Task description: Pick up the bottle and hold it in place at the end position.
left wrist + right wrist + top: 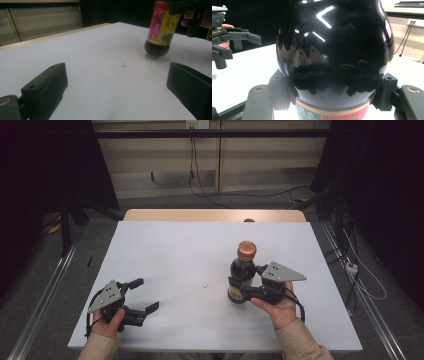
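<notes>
1. Looking down from the high view, we see a dark bottle point(243, 272) standing upright on the white tabletop point(175, 250), right of its middle and towards the near edge.
2. We see an orange cap point(246, 250) on top of the bottle and a label around its lower body.
3. Our right hand-held gripper point(239, 289) comes at the bottle from its right side and is clenched around the bottle's body, one jaw on the near side and one on the far side.
4. In the right gripper view the glossy black bottle point(334, 50) sits squarely between the two jaws, both pads pressing against it just above the green and red label point(332, 112).
5. We hold that gripper with the right hand point(280, 309), whose sleeve comes in from the bottom edge.
6. Our left hand-held gripper point(145, 295) rests low over the near left part of the tabletop, well apart from the bottle.
7. Its jaws stand spread and released, with nothing between them.
8. In the left gripper view the bare tabletop point(100, 75) lies between the jaws, and the bottle point(161, 32) stands farther off at upper right, showing a yellow and pink label.
9. A small dark speck point(123, 64) marks the tabletop between the left gripper and the bottle.
</notes>
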